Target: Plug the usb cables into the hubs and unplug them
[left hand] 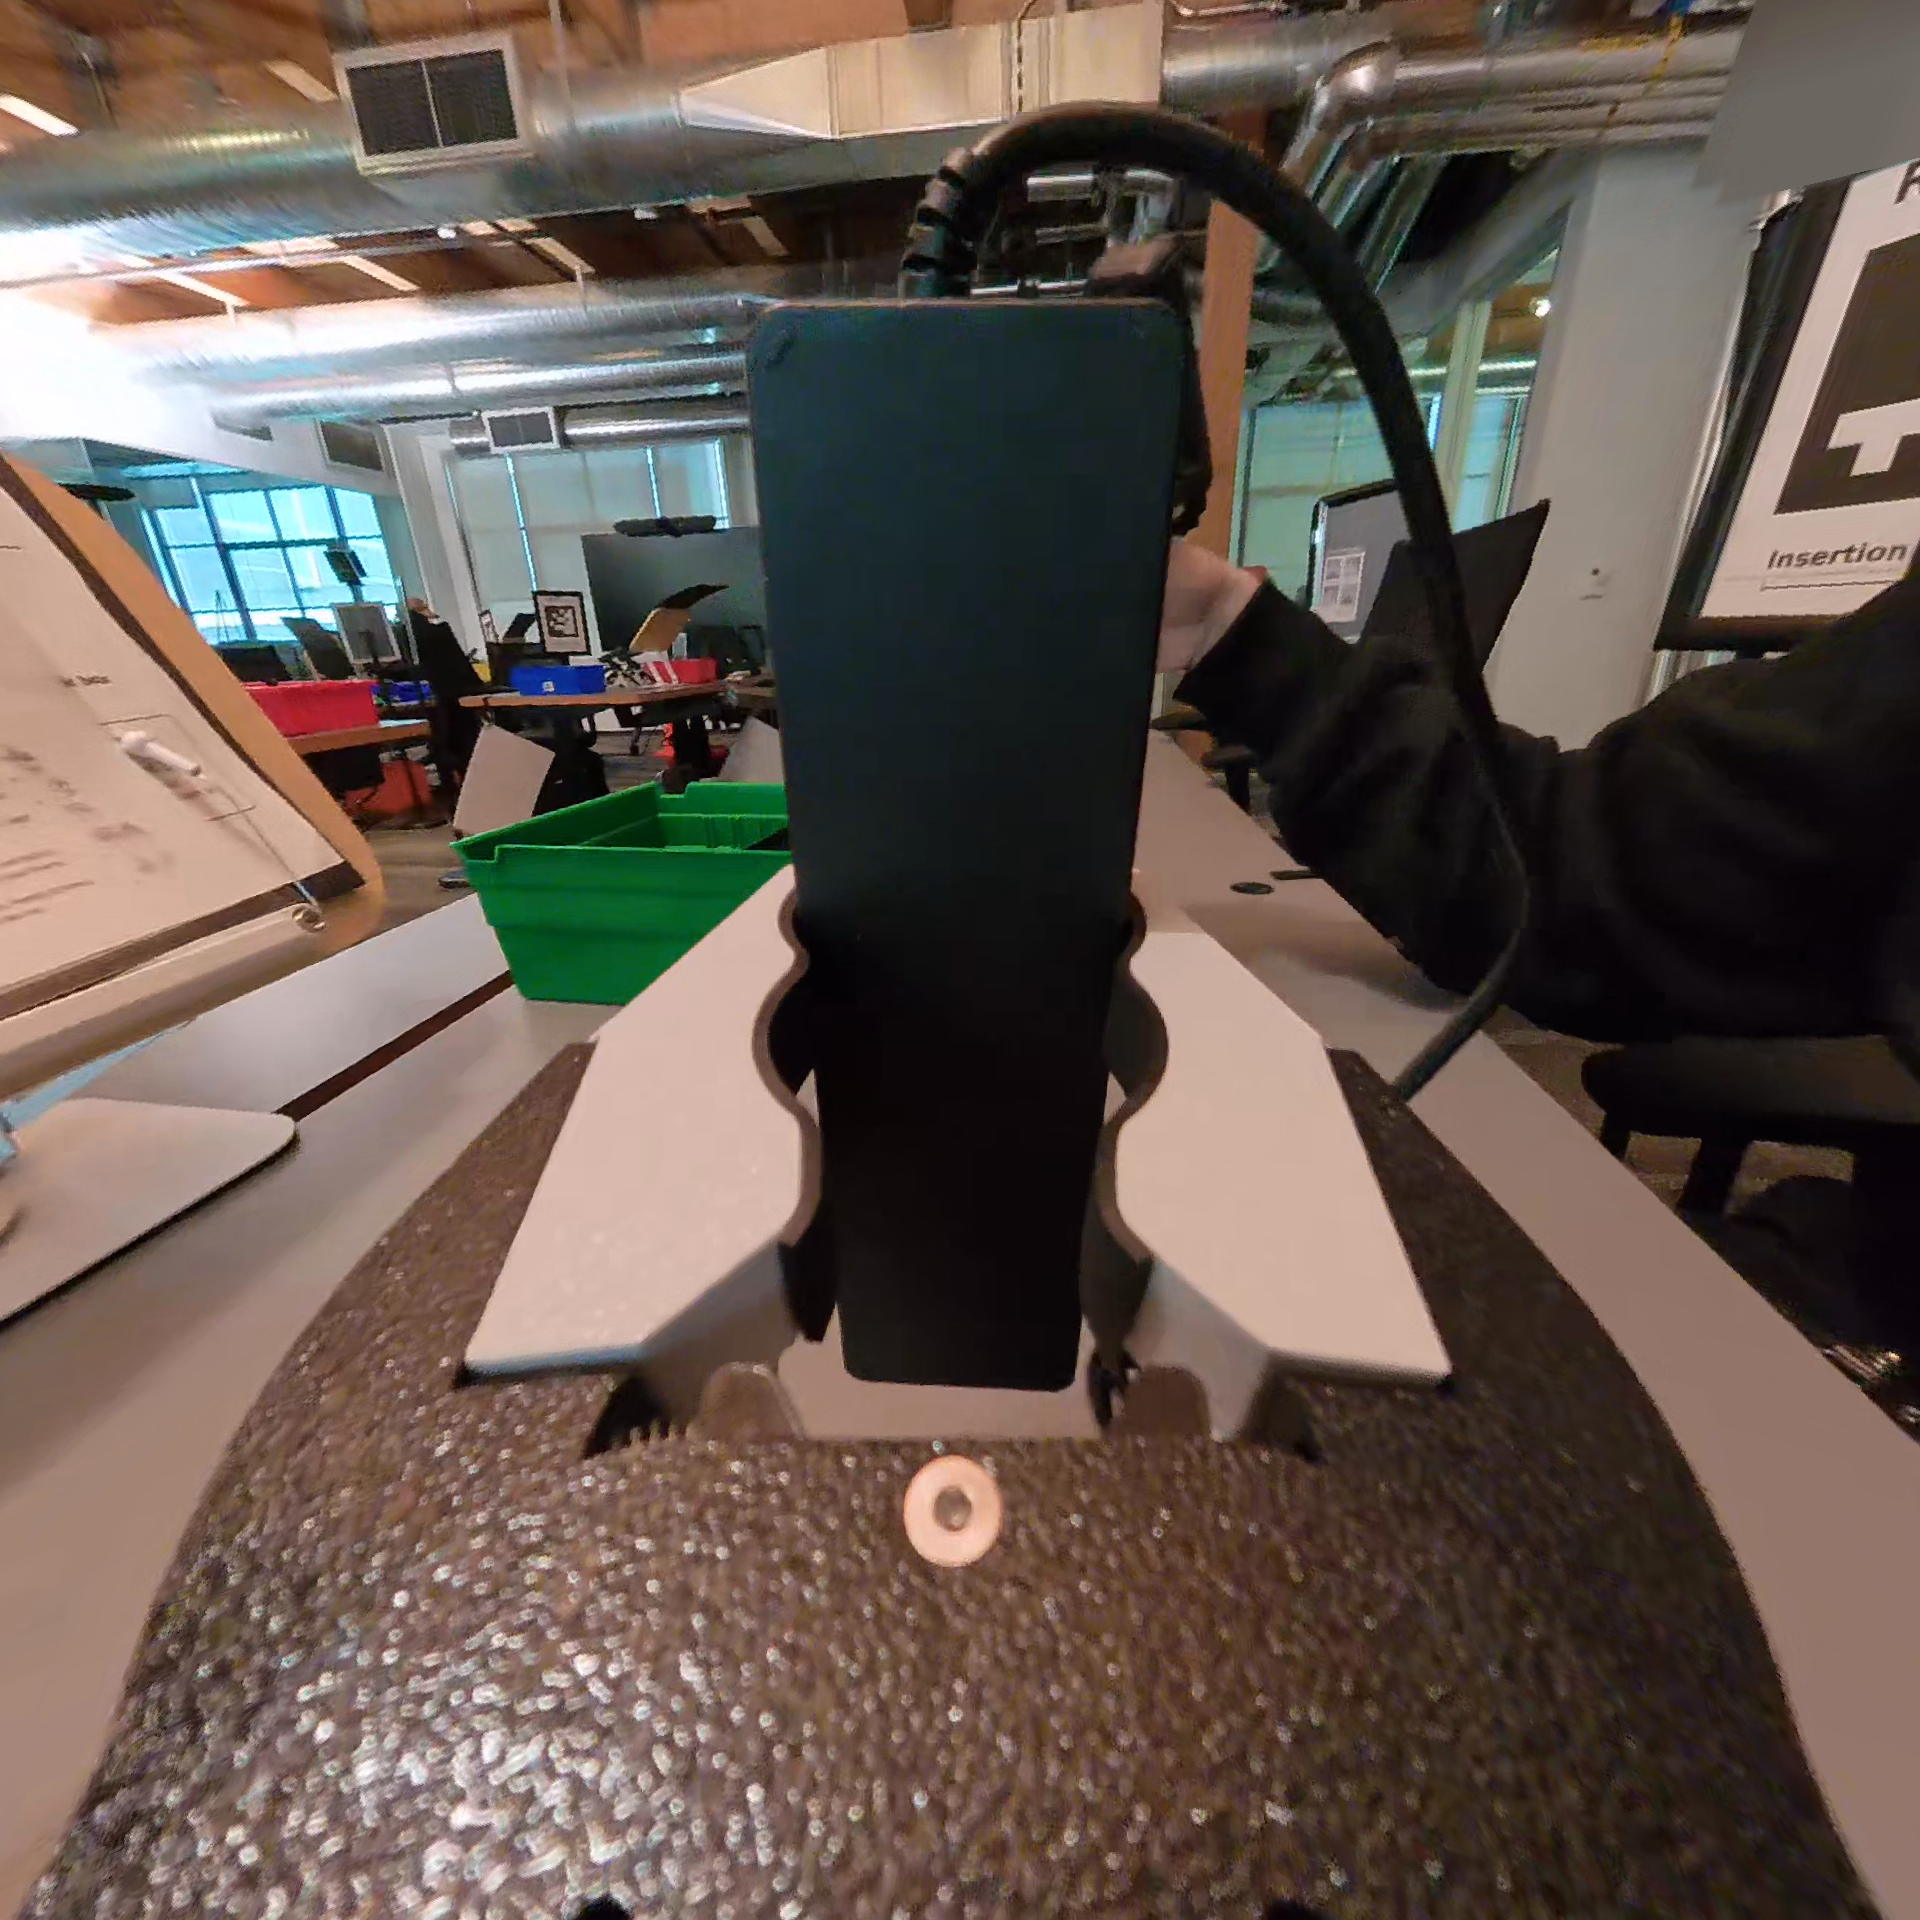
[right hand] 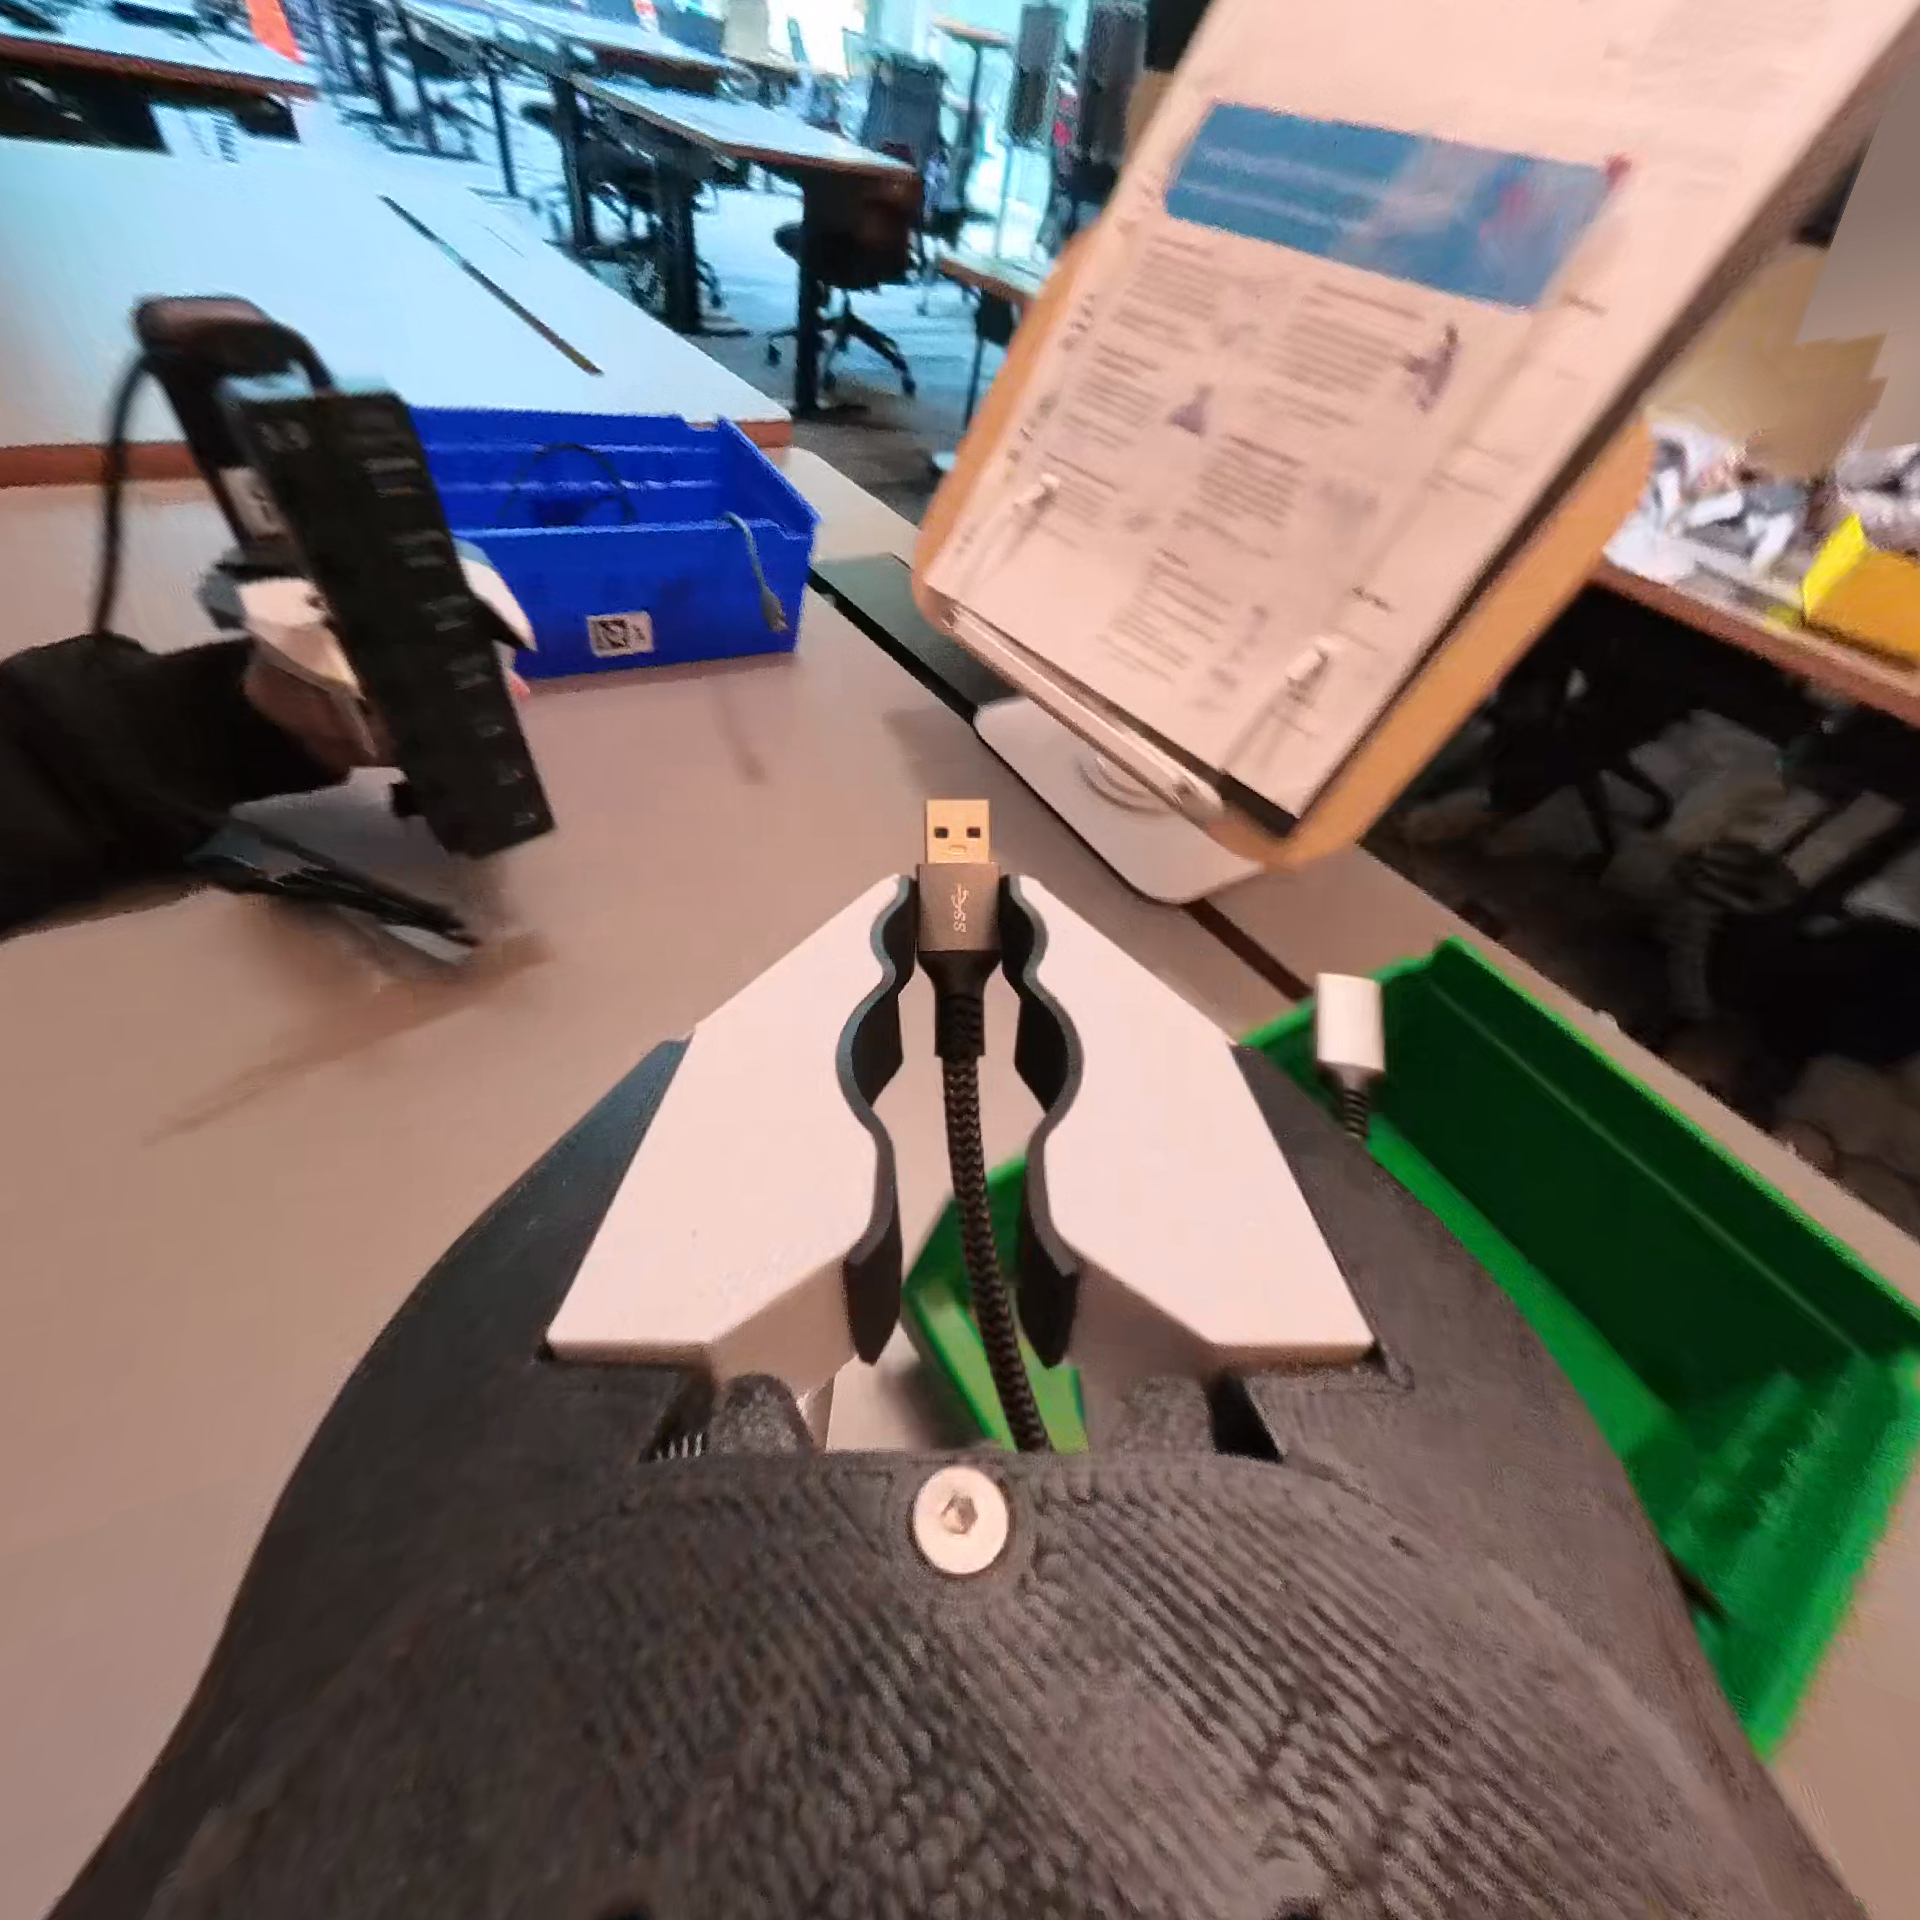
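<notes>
My left gripper (left hand: pixel 961 925) is shut on a long black USB hub (left hand: pixel 961 727) and holds it upright above the table, its plain back to the camera. A thick black cable (left hand: pixel 1392 416) arcs from the hub's top down to the right. In the right wrist view the same hub (right hand: pixel 416 623) shows at the left, its row of ports facing out, held by the left gripper (right hand: pixel 343 644). My right gripper (right hand: pixel 958 904) is shut on the grey shell of a braided USB-A cable (right hand: pixel 958 914). Its gold plug (right hand: pixel 958 831) sticks out forward, apart from the hub.
A green bin (left hand: pixel 623 894) (right hand: pixel 1558 1195) stands on the grey table (right hand: pixel 675 810), with a white connector (right hand: pixel 1351 1023) at its rim. A blue bin (right hand: pixel 623 530) with cables sits farther back. A tilted document stand (right hand: pixel 1299 468) (left hand: pixel 135 790) rises nearby. A black-sleeved arm (left hand: pixel 1558 831) reaches in.
</notes>
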A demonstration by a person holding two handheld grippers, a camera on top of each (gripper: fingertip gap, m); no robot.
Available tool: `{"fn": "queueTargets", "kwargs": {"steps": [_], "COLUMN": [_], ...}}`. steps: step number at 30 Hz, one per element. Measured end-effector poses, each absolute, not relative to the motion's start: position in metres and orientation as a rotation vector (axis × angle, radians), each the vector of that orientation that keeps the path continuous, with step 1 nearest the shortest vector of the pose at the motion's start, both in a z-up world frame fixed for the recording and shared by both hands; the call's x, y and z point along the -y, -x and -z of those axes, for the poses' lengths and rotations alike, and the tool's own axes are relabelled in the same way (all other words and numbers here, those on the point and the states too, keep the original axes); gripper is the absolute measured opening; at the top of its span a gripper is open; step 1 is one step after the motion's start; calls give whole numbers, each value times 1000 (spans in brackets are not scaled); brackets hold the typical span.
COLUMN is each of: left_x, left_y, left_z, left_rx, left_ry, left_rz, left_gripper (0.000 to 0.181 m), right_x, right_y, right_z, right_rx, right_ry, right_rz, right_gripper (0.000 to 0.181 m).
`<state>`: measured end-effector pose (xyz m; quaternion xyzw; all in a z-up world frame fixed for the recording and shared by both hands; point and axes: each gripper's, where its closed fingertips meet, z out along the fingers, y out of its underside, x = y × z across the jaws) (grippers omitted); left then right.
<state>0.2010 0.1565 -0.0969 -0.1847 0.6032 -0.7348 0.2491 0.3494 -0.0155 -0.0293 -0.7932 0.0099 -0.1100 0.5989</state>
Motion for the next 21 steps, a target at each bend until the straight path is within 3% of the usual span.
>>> {"fn": "queueTargets", "kwargs": {"steps": [8,15,16,17,18,21], "left_x": [-151,-154,-155,-156,-157,-159], "left_y": [-200,-200,-199,-199,-199,-196], "left_z": [100,99,99,98,96,86], "left_rx": [-1670,-1656,-1653,-1646,-1633,-1582], "left_ry": [500,505,508,509,507,495], "left_rz": [2018,2027,2029,2034,2041,2087], "left_gripper": [52,52,52,52,52,52], "right_x": [50,7,7,9,10,-10], "right_y": [-431,-446,-451,-455,-455,-414], "right_z": [106,146,143,137,127,84], "right_rx": [-495,-449,-504,-547,-558,-400], "right_ry": [1990,2061,2042,2027,2005,1889], "right_rz": [224,141,156,185,220,256], "right_gripper": [15,16,21,55,71,73]}}
